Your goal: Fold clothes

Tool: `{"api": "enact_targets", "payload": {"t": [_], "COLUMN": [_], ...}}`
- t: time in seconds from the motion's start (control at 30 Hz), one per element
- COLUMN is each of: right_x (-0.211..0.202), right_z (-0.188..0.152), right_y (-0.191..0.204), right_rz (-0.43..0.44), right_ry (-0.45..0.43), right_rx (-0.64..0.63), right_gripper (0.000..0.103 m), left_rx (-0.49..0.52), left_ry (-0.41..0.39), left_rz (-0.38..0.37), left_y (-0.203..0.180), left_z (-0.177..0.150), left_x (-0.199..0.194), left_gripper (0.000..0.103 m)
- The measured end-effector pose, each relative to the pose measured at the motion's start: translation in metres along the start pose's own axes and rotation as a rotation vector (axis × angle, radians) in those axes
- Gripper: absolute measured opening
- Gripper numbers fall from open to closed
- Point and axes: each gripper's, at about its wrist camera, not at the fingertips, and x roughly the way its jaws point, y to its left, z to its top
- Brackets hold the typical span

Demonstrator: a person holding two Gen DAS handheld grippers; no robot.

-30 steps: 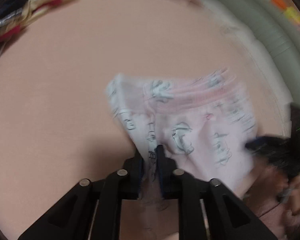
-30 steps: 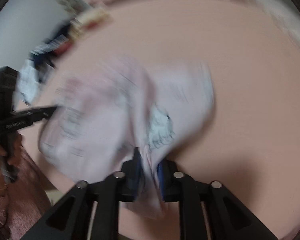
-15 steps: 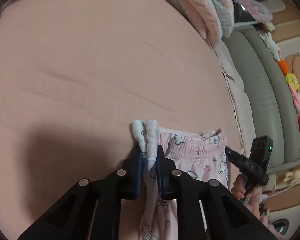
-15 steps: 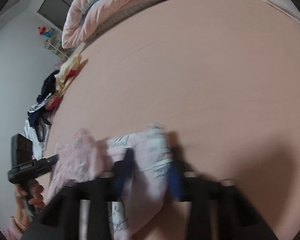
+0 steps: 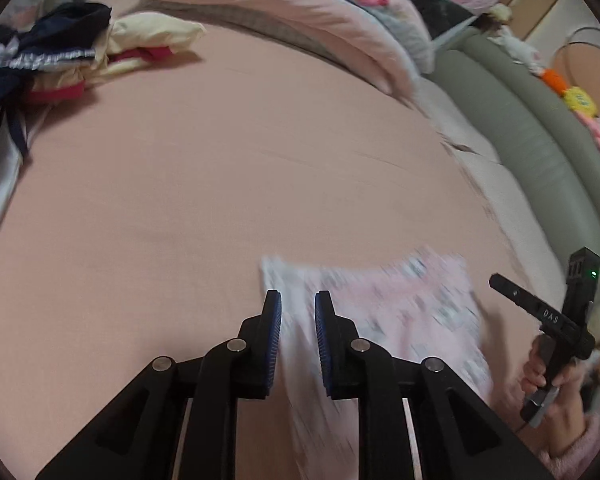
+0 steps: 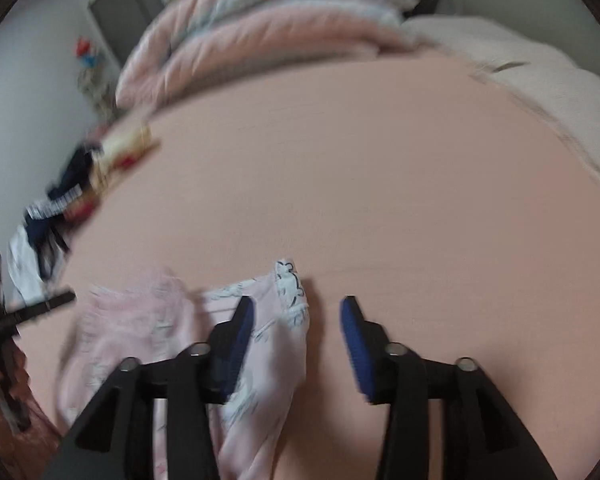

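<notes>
1. Low in the centre of the left wrist view, the left gripper [image 5: 297,308] has its blue-padded fingers parted by a narrow gap, and the pink printed garment [image 5: 404,312] shows through that gap without being pinched.
2. That garment lies on the pink bed sheet [image 5: 220,184] at lower centre-right of the frame, blurred, its pale edge reaching just past the fingertips.
3. At the lower right edge, the right gripper [image 5: 500,282] appears as a dark handle held by the person's hand [image 5: 548,384], beside the garment's right side.
4. In the right wrist view, the right gripper [image 6: 297,312] is spread wide; the garment [image 6: 268,352] lies under and beside its left finger, with bare sheet [image 6: 380,180] under the right finger.
5. At the upper left of the left wrist view sits a heap of clothes [image 5: 52,60] in navy, cream and red, well apart from the garment.
6. Across the top, a rolled pink duvet [image 5: 284,4] lies on the bed, and a grey-green padded bed edge [image 5: 540,120] curves down the right side.
7. At the left edge of the right wrist view, the left gripper [image 6: 60,298] is a dark blurred shape near the garment's left end.
</notes>
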Motion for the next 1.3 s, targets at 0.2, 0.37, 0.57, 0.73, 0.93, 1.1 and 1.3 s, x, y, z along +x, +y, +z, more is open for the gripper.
{"api": "enact_targets", "payload": {"t": [0.2, 0.37, 0.57, 0.73, 0.93, 1.1, 1.3], "right_x": [-0.018, -0.013, -0.004, -0.005, 0.004, -0.014, -0.020], "right_z": [-0.074, -0.100, -0.105, -0.098, -0.085, -0.090, -0.086], "right_y": [0.023, 0.037, 0.041, 0.050, 0.046, 0.032, 0.046], "right_rz": [0.059, -0.012, -0.051, -0.078, -0.104, -0.083, -0.110], "right_ry": [0.134, 0.187, 0.215, 0.161, 0.137, 0.138, 0.094], "right_rx": [0.022, -0.075, -0.119, -0.190, -0.168, -0.093, -0.107], "right_gripper": [0.058, 0.058, 0.058, 0.048, 0.048, 0.048, 0.048], "left_rx": [-0.059, 0.023, 0.048, 0.138, 0.016, 0.150, 0.179], "left_ry": [0.036, 0.063, 0.112, 0.045, -0.039, -0.045, 0.108], "left_rz": [0.002, -0.008, 0.006, 0.160, 0.162, 0.056, 0.074], "left_y": [0.011, 0.003, -0.022, -0.027, -0.002, -0.026, -0.028], "left_z": [-0.059, -0.106, -0.104, -0.097, -0.090, -0.105, -0.111], "left_x": [-0.022, -0.047, -0.020, -0.019, -0.046, -0.063, -0.015], "left_gripper": [0.015, 0.015, 0.015, 0.015, 0.015, 0.015, 0.015]}}
